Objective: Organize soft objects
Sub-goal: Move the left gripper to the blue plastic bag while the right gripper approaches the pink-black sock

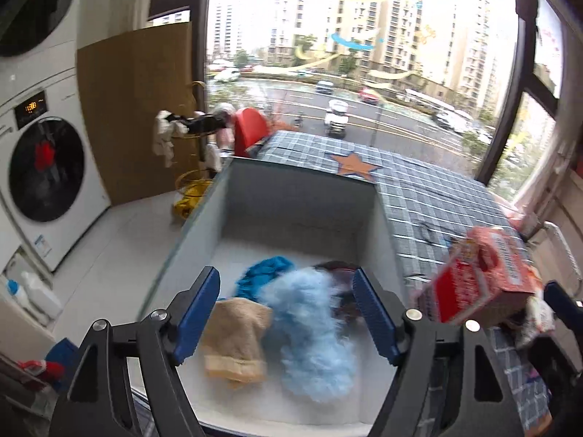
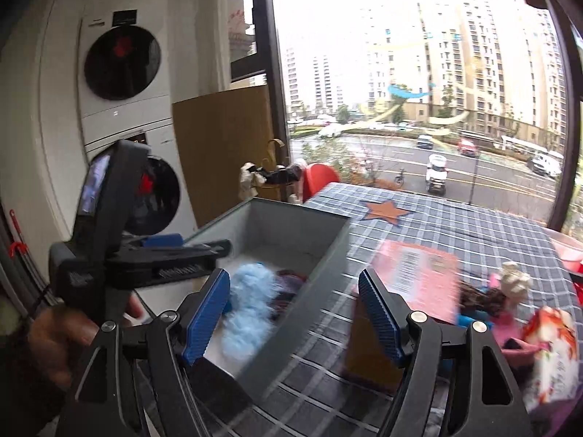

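Observation:
A grey open bin (image 1: 302, 185) stands on the checked tablecloth (image 1: 437, 196). In it lie a fluffy light-blue piece (image 1: 309, 327), a beige cloth (image 1: 237, 342), a teal cloth (image 1: 266, 276) and a dark item (image 1: 339, 273). My left gripper (image 1: 288, 313) is open and empty just above them. My right gripper (image 2: 293, 317) is open and empty over the bin's right wall (image 2: 309, 291). The left gripper (image 2: 189, 245) shows from the side in the right wrist view. The fluffy blue piece (image 2: 247, 309) shows there too.
A red and pink carton (image 1: 484, 273) stands right of the bin; it also shows in the right wrist view (image 2: 415, 273). Dolls and soft toys (image 2: 510, 291) lie at the table's right. Stacked washer and dryer (image 2: 127, 127), brown cardboard (image 1: 135, 109) and a window are behind.

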Tool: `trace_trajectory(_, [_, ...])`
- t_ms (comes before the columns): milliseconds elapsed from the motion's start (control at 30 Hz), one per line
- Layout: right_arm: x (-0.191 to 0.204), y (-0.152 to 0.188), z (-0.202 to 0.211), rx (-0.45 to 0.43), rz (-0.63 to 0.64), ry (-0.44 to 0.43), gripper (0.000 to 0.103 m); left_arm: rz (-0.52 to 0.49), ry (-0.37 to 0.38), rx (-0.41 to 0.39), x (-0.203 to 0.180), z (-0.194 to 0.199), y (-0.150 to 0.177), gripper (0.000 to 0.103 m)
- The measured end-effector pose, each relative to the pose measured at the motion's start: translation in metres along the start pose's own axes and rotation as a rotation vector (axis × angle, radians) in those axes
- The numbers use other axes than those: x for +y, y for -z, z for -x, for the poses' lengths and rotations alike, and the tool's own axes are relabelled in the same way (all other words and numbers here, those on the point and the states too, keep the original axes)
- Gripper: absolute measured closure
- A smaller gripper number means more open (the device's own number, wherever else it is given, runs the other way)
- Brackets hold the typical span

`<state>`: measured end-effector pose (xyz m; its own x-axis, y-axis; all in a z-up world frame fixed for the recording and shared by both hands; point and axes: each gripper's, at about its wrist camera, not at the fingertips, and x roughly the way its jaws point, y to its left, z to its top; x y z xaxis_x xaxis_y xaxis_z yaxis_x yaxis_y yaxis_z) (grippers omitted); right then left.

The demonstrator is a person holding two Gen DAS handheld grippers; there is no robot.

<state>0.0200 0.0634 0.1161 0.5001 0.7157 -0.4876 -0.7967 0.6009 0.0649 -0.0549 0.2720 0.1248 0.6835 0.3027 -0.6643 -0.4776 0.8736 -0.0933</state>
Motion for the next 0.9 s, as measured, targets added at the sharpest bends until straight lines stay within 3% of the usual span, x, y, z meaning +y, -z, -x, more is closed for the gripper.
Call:
trace_trajectory(167, [-0.062,0.030,0.024,0.067,-0.098,0.164,0.028,-0.107,0.138,-0.008,-0.041,0.021,0.012,0.024])
trace_trajectory(400, [-0.141,0.049,0.004,0.214,-0.154,0.355,0.029,-0.265,0.287,0.045,-0.102,0.026,0.041,0.024])
trace_trajectory(600, [-0.182,0.042,-0.031,0.318,-0.172,0.300,0.029,-0.370,0.327,0.094,-0.140,0.025,0.068,0.024])
trace_trajectory(767, [-0.169,0.036,-0.050,0.342,-0.117,0.167,0.029,-0.374,0.337,0.141,-0.145,0.023,0.078,0.024])
trace_trajectory(900, [-0.163,0.045,-0.086,0.414,-0.080,0.189,0.029,-0.384,0.338,0.156,-0.149,0.023,0.082,0.024])
